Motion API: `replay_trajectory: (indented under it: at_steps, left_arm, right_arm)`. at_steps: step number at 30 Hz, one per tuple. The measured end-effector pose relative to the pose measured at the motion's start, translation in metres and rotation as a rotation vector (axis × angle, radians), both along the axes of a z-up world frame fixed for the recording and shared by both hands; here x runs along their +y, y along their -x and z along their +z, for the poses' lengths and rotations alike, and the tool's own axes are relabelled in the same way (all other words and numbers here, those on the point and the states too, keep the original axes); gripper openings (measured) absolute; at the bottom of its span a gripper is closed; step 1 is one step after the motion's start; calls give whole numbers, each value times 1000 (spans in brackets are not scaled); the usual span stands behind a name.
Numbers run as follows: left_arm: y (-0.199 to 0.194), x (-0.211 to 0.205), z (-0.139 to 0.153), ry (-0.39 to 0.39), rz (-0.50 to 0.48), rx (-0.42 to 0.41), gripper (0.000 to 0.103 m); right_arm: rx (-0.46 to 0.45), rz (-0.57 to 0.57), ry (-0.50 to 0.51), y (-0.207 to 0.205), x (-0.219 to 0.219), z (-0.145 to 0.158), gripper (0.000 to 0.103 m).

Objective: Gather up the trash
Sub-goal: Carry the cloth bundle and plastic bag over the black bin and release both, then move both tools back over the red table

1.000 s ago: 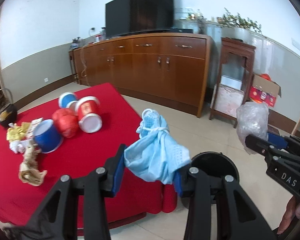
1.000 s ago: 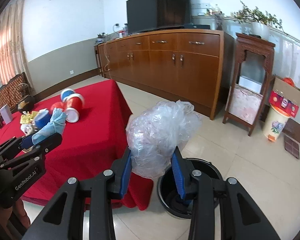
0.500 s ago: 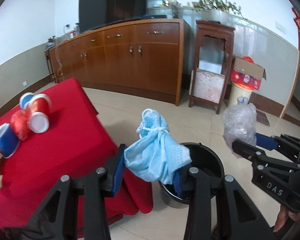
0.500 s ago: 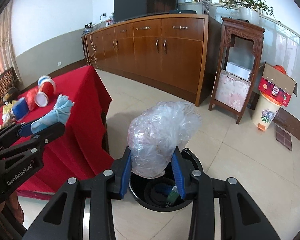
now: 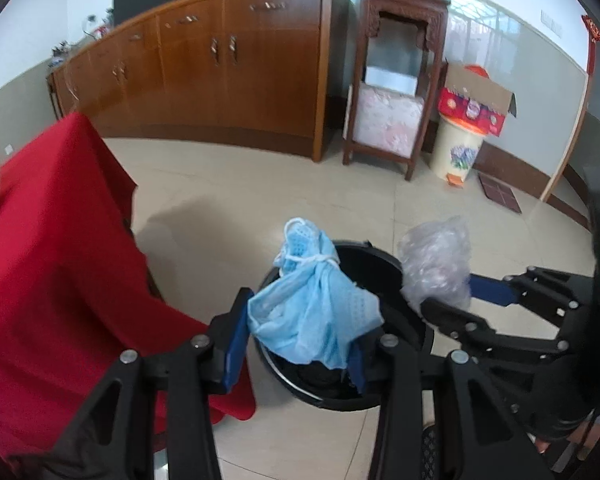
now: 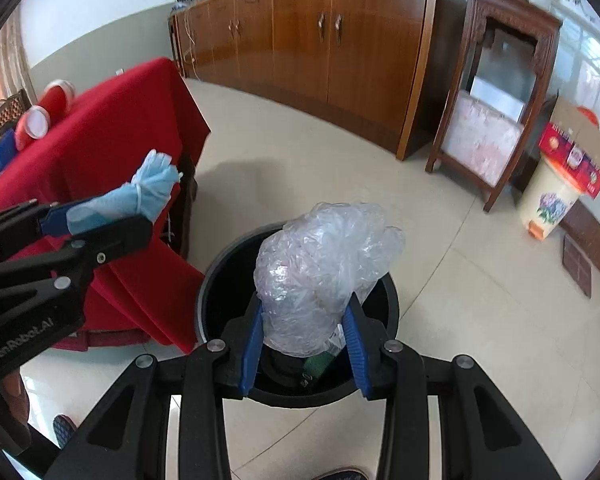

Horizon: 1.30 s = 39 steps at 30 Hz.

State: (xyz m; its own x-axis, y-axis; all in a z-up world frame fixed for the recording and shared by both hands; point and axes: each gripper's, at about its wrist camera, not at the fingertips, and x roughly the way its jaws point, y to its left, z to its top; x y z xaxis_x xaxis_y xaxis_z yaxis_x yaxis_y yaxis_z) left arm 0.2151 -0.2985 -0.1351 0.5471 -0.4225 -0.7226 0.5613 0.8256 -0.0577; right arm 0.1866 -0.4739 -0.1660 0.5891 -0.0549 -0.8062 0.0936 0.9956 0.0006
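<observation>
My left gripper (image 5: 300,320) carries a knotted light-blue mask bundle (image 5: 312,304) over the left rim of a black round bin (image 5: 380,264) on the floor. Its jaws are opening, and the bundle still spans both blue pads. My right gripper (image 6: 304,320) is shut on a crumpled clear plastic wad (image 6: 320,264), directly above the mouth of the bin (image 6: 220,272), which holds dark trash. From the right wrist, the left gripper (image 6: 116,212) and the blue bundle (image 6: 152,184) show at left. The left wrist view shows the right gripper (image 5: 448,292) with the plastic wad (image 5: 436,260).
A table under a red cloth (image 5: 52,240) stands just left of the bin, its corner hanging close to the rim. Red and blue cups (image 6: 36,120) lie on it. A wooden sideboard (image 5: 220,60), a dark stand (image 5: 396,80) and a floral pail (image 5: 456,148) line the far wall.
Both grippers have come down and tilted toward the floor. The bin has grown larger under them, and the table has slid left. Each still carries its load.
</observation>
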Motion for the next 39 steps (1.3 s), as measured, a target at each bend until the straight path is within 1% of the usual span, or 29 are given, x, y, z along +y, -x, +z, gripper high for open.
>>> replay_trajectory:
  at_steps: [1, 2, 3, 4, 5, 7, 8, 9, 10, 12, 15, 17, 19, 20, 24, 32, 35, 39]
  left_arm:
    - [-4, -2, -5, 4, -5, 21, 48]
    - [-7, -4, -10, 4, -8, 44, 53]
    - [-11, -5, -16, -1, -2, 65, 64]
    - [-13, -5, -21, -9, 17, 76, 73]
    - [-15, -4, -24, -17, 34, 79, 83]
    - [-14, 3, -24, -15, 62, 75, 85]
    - [-14, 8, -24, -17, 76, 73, 91]
    - [-13, 12, -22, -20, 88, 67, 97]
    - [-11, 16, -20, -20, 101, 54, 98]
    - [-8, 22, -16, -26, 110, 38, 98]
    - [-12, 24, -13, -32, 121, 21, 98]
    - [-11, 23, -11, -35, 122, 17, 98]
    - [-12, 21, -11, -38, 122, 13, 98]
    - [-9, 22, -8, -40, 120, 4, 98]
    - [-7, 24, 4, -29, 121, -20, 101]
    - [-7, 39, 29, -28, 148, -63, 101]
    - [-4, 50, 41, -25, 162, -86, 101]
    - [2, 69, 59, -15, 192, -140, 101]
  right_arm:
    - [16, 0, -9, -3, -3, -8, 40]
    - [29, -1, -15, -6, -6, -14, 40]
    - [42, 2, -27, -10, -9, -20, 40]
    - [53, 6, -30, -12, -9, -26, 40]
    - [68, 15, -32, -15, -10, -31, 40]
    - [109, 28, -25, -21, -12, -43, 43]
    - [121, 22, 0, -22, -12, -49, 56]
    - [122, 8, 36, -23, -13, -52, 82]
    - [112, -7, 65, -22, -14, -54, 89]
    - [122, -36, 46, -20, -22, -56, 90]
    - [105, -84, 61, -16, -31, -50, 90]
    - [97, -105, 45, -14, -35, -45, 90]
    - [100, -125, 48, -11, -37, -40, 95]
    - [99, -132, 45, -9, -38, -37, 99]
    - [74, -157, 19, -1, -38, -22, 99]
    - [2, -135, 20, -2, -16, 11, 99]
    - [-32, -133, 14, -3, -7, 28, 99]
    - [-109, -114, 0, -2, 14, 60, 99]
